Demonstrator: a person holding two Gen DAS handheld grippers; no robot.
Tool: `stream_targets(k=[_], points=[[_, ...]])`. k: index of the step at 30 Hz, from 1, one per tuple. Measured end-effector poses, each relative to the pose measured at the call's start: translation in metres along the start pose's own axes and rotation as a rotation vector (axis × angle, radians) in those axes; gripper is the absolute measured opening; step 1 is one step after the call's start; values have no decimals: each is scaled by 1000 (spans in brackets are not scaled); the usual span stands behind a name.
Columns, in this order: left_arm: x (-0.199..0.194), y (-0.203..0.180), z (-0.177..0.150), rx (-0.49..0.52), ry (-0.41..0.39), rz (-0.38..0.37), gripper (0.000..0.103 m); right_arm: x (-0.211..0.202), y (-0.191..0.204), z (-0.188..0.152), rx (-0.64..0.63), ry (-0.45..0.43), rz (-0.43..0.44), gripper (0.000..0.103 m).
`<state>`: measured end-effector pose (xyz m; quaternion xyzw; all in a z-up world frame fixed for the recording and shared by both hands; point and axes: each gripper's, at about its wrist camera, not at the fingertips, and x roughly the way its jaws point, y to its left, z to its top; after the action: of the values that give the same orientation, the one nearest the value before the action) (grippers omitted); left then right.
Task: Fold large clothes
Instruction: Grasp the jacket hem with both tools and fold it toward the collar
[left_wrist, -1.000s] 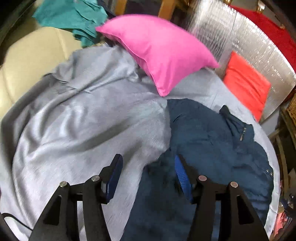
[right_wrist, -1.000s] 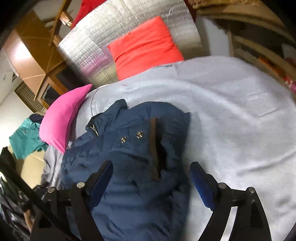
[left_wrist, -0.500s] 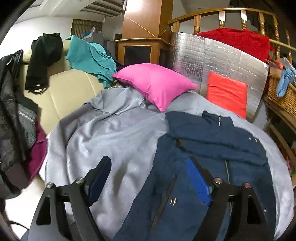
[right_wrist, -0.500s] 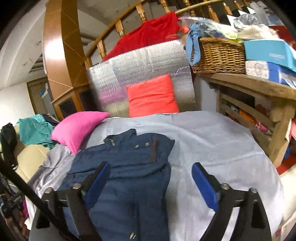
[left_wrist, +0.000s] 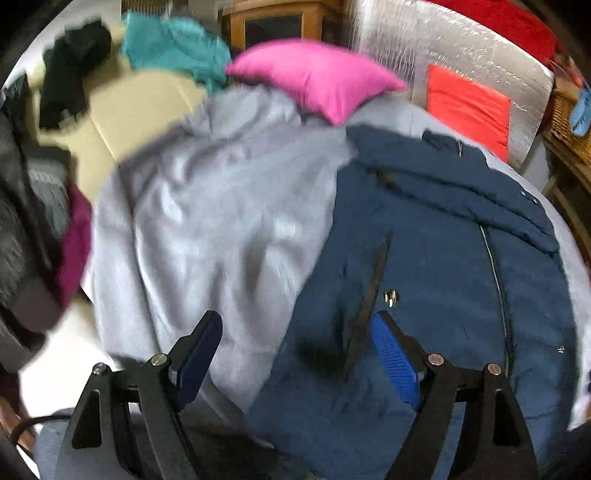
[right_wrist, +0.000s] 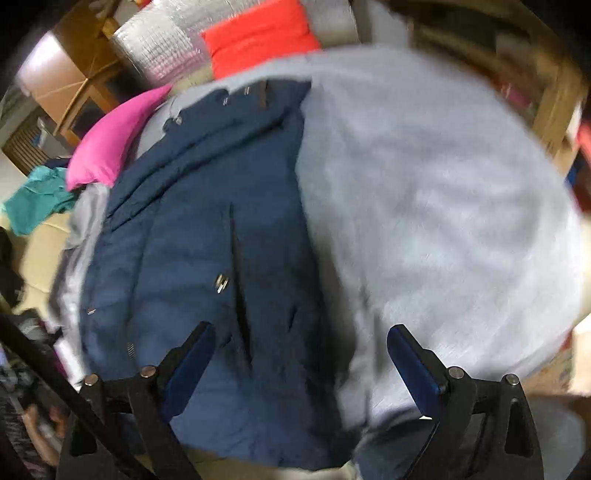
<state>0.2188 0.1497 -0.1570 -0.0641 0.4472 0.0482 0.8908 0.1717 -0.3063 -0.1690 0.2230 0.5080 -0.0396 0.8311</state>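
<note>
Near both spread-fingered grippers, left gripper (left_wrist: 291, 356) and right gripper (right_wrist: 300, 363), the navy jacket (left_wrist: 436, 266) is lying soft, bulky, probably slippery, likely best pinched at its near hem.

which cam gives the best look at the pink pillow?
Left wrist. The pink pillow shows nearly whole there, lying on the grey sheet behind the navy jacket. In the right wrist view the pillow sits at the left edge, smaller, seen edge-on and blurred.
</note>
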Motion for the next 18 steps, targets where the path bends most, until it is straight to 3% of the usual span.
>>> stream_targets(k=[7,12,16,18], points=[[37,17,-7,-72,192,-45,83,31,8,-12,-14,152,10,73],[52,11,-16,-79,291,-116,62,41,6,-12,14,197,-17,53],[51,6,-20,-76,302,-141,55,47,8,-14,2,228,-44,52],[50,3,-21,-63,303,-156,45,47,13,-13,-4,222,-36,27]])
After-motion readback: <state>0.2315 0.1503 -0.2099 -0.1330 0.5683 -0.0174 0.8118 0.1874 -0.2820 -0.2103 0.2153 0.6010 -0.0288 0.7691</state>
